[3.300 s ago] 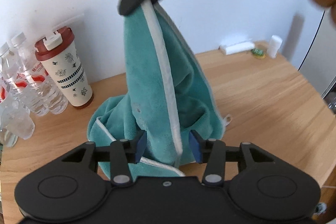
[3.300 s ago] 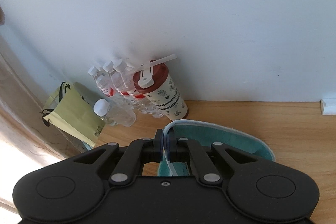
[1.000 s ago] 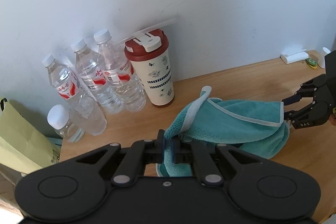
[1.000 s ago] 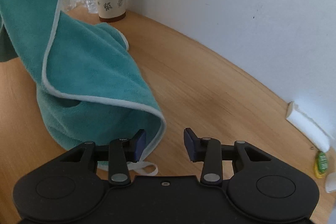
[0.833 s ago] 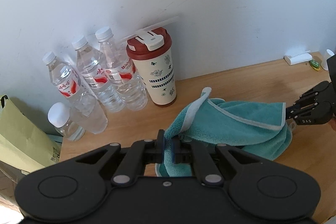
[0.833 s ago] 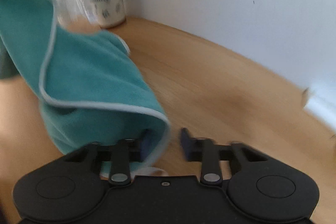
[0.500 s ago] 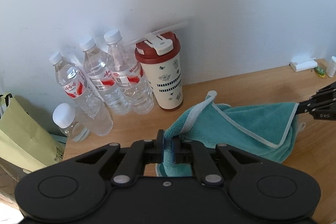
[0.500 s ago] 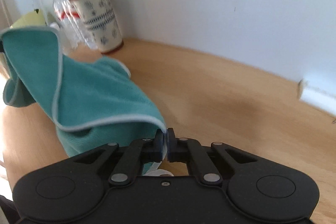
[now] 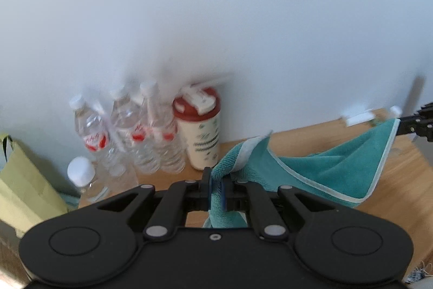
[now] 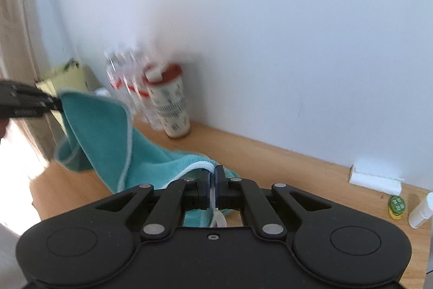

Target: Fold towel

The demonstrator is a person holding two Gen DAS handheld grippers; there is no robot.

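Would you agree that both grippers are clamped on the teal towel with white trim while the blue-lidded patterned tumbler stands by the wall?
Not quite: the patterned tumbler has a red lid, as the left wrist view shows. Both the left gripper and right gripper are indeed clamped on the teal towel.

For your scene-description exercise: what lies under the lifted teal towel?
Under the towel shows bare wooden table. Its sagging middle still covers part of the tabletop, so anything there is hidden.
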